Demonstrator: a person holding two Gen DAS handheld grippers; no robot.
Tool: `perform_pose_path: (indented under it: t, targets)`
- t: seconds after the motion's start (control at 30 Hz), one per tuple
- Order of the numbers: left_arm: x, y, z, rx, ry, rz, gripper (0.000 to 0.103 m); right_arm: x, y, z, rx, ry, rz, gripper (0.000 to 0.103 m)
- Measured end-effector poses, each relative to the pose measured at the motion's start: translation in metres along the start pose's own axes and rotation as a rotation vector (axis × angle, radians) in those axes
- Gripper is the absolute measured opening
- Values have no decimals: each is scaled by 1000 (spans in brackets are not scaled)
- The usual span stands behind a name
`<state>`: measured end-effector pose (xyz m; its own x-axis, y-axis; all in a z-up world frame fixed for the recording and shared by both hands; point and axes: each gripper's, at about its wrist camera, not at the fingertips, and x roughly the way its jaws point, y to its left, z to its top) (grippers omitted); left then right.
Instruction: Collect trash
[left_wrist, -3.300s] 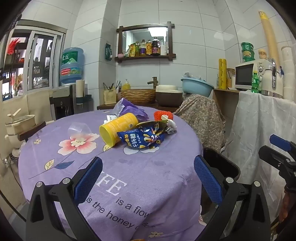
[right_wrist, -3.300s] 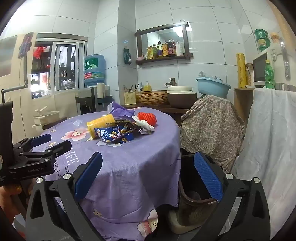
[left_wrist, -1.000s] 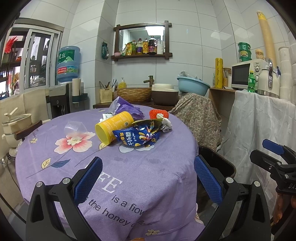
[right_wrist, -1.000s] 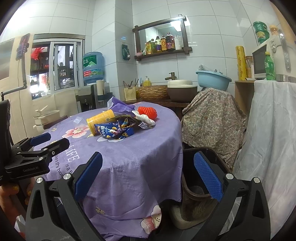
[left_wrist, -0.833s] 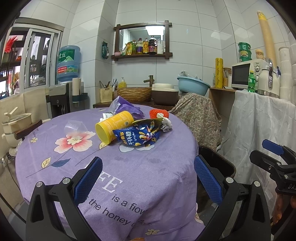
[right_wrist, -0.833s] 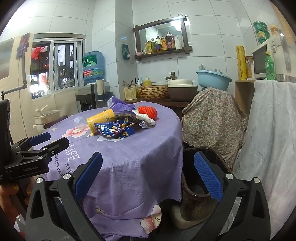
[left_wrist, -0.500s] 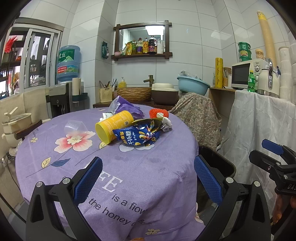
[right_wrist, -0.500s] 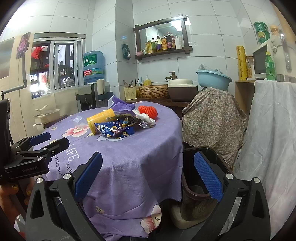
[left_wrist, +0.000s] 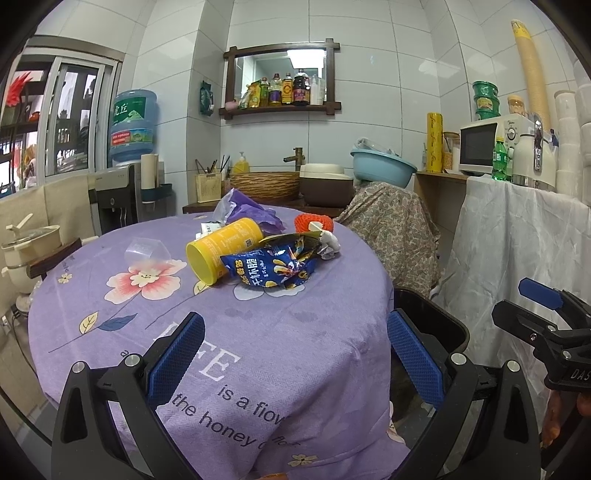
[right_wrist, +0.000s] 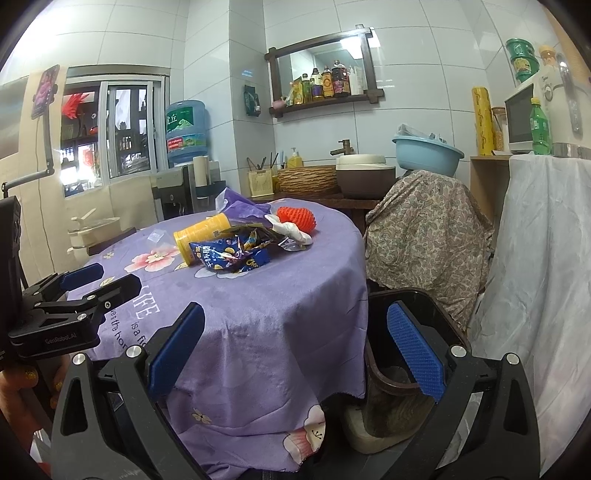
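In a white-tiled kitchen, both the left tool (left_wrist: 295, 350) and right tool (right_wrist: 295, 347) hover spread and empty before a purple-clothed tabletop (left_wrist: 258, 332) printed "LIFE is a", bearing a blue snack bag (left_wrist: 269, 271).

Your left gripper (left_wrist: 293, 356): matt black plastic frame, blue fingertips (left_wrist: 176, 356) with a fine knurled rubbery texture, bright metal screw heads. Your right gripper (right_wrist: 294, 354): same build.

Round table draped in a purple woven flower-print cloth (left_wrist: 122, 332), matt, faintly creased. On it, at 12 o'clock from your left gripper: a crumpled blue foil snack bag (left_wrist: 271, 269), glossy; a smooth yellow cylindrical canister (left_wrist: 221, 249), satin sheen; an orange foam net sleeve (left_wrist: 313, 224), rough mesh; a thin purple plastic bag (left_wrist: 255, 210), wrinkled.

At 3 o'clock, a black plastic bin (left_wrist: 428, 317), smooth rim. Behind, glossy white wall tiles (left_wrist: 369, 110) and a dark wooden mirror shelf (left_wrist: 279, 107).
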<state>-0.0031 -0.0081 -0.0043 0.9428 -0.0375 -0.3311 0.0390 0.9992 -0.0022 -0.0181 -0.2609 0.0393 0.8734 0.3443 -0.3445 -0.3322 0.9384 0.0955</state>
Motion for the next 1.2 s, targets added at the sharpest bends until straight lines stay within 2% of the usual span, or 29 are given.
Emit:
perform_pose_path:
  t: [0.27,0.5,0.6,0.77,0.97,1.13,1.2]
  targets:
    - [9,-4,-7,40,40,-51,98,6,-6,-3,4,9,-12,98]
    - [25,5,-18,17,109,-58,98,48,-15,-18,113,160,89,98]
    - [31,13,-17,27,128,-51,98,65,-14,-17,125,189,106,98]
    - [42,40,0,27,145,-49,98,94,0,-2,80,214,176,98]
    - [54,72,22,62,135,5,98,136,23,26,10,249,300,98]
    - [76,92,27,39,203,-11,98,183,42,49,-6,311,364,97]
    - [82,100,26,4,218,-11,98,199,47,57,-9,329,369,93]
